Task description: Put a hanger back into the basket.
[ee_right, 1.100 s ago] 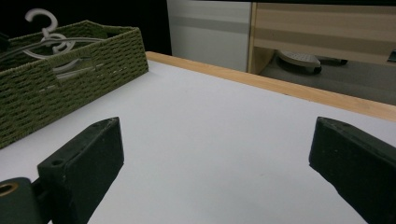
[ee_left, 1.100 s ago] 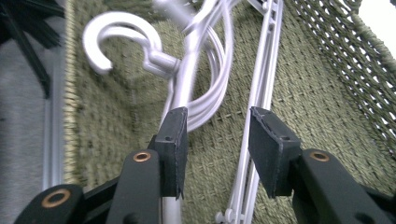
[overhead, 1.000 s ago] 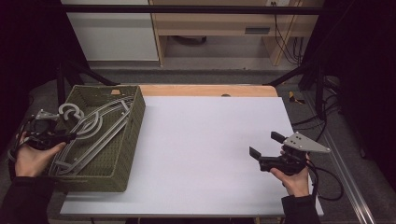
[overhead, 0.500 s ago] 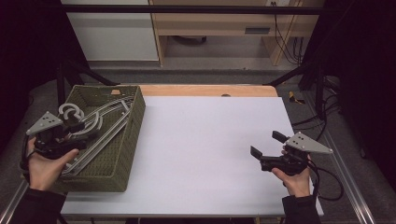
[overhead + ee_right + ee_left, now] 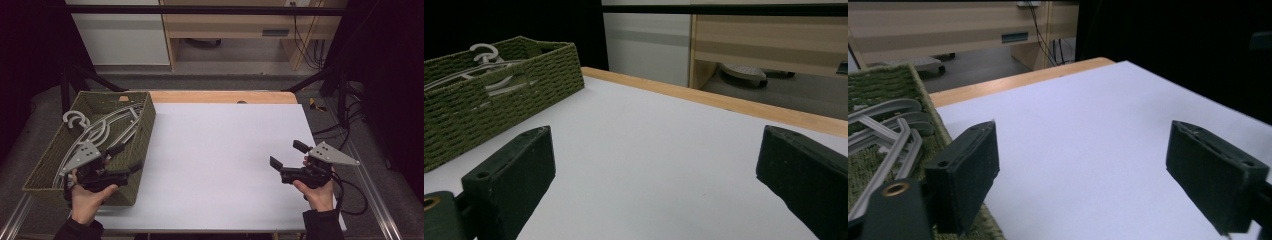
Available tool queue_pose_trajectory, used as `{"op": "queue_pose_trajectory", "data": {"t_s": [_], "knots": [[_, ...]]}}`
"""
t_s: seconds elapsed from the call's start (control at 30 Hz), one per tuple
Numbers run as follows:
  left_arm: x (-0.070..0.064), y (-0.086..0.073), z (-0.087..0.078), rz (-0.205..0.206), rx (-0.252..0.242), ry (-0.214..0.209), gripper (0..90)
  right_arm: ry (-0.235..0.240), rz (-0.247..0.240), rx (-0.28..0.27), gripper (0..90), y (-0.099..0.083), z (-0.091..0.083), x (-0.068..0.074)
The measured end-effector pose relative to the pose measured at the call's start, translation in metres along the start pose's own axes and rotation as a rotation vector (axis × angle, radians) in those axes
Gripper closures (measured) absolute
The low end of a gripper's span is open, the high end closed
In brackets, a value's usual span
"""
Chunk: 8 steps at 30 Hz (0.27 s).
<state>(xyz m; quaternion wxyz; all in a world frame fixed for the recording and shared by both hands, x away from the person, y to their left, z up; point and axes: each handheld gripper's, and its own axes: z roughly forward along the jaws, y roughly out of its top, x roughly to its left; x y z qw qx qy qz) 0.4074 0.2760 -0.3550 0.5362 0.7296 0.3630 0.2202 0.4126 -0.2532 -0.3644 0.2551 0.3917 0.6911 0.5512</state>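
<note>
In the high view, the grey hangers (image 5: 102, 131) lie stacked in the green woven basket (image 5: 45, 165) at the table's left edge. Their long axis runs from the near-left of the basket toward its far-right corner, and the hook curls at the far-left, pointing away from the person. The left gripper (image 5: 126, 159) hovers over the basket's near-right corner with its jaws spread wide and nothing between them; the hangers lie just beyond and to the left of its fingers, apart from them. The right gripper (image 5: 286, 155) is held above the white table (image 5: 220, 150) well to the right, jaws likewise wide apart and empty, pointing leftward across the bare surface toward the basket (which is well away from them).

In the left gripper view, the two black fingers (image 5: 965, 175) stand far apart with only white table between them. The hangers (image 5: 883, 135) lie to the left of the left finger, their bars running away into the basket (image 5: 878, 85), whose rim passes just under that finger.

In the right gripper view, the fingers (image 5: 511, 175) are again spread wide and grip nothing. The basket (image 5: 499, 95) sits ahead and to the left of the left finger, with the hangers' hook (image 5: 484, 51) rising above its rim.
</note>
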Motion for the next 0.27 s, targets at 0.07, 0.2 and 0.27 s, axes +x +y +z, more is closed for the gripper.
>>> {"op": "queue_pose_trajectory", "data": {"t_s": [0.07, 0.2, 0.27], "knots": [[-0.0031, -0.0036, 0.0033, 0.0, -0.001, 0.006, 10.3, -0.003, -0.001, -0.001, 2.5, -0.0003, -0.0006, -0.0007], [-0.0038, -0.0092, 0.0069, 0.012, 0.018, 0.026, 9.5, -0.002, -0.004, -0.007, 2.6, -0.0006, -0.0025, -0.0026], [-0.0009, -0.0107, 0.0077, -0.009, 0.022, 0.015, 9.4, -0.002, 0.007, -0.01, 2.7, -0.001, -0.0024, -0.0026]]}}
